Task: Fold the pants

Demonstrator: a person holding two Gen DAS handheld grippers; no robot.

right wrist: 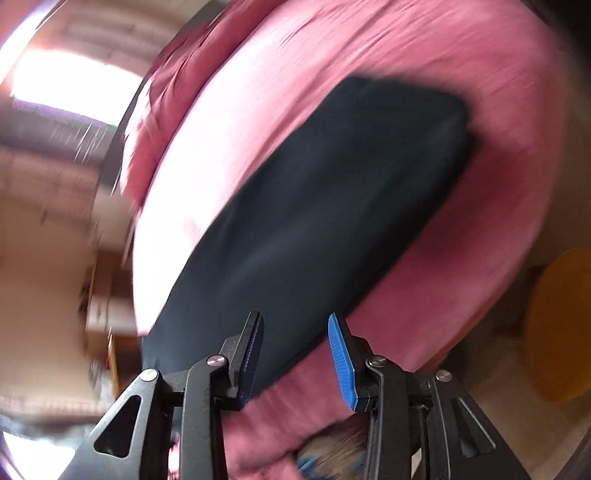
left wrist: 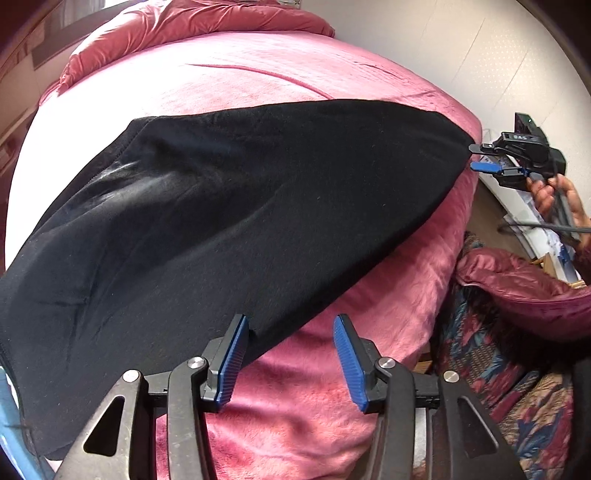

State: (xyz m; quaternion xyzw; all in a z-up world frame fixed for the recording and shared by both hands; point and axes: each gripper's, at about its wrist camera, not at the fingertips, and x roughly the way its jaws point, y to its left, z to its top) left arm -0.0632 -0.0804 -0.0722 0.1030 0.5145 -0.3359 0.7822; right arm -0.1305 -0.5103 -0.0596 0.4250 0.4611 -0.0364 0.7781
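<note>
Black pants [left wrist: 236, 206] lie flat across a pink blanket [left wrist: 258, 74] on the bed. My left gripper [left wrist: 291, 332] is open, its left pad [left wrist: 232, 354] at the near edge of the pants, with no cloth between the fingers. My right gripper [left wrist: 476, 157] is at the far right corner of the pants, open, with its tips at the cloth edge. In the blurred right wrist view the pants [right wrist: 325, 206] stretch away from the open right gripper [right wrist: 295, 332], whose fingers stand over the near end of the pants and the blanket [right wrist: 369, 55].
A crumpled pink quilt [left wrist: 207, 22] lies at the head of the bed. A maroon jacket [left wrist: 524, 277] and a patterned rug [left wrist: 498, 369] are to the right of the bed. A yellow round object [right wrist: 561, 332] is on the floor at right.
</note>
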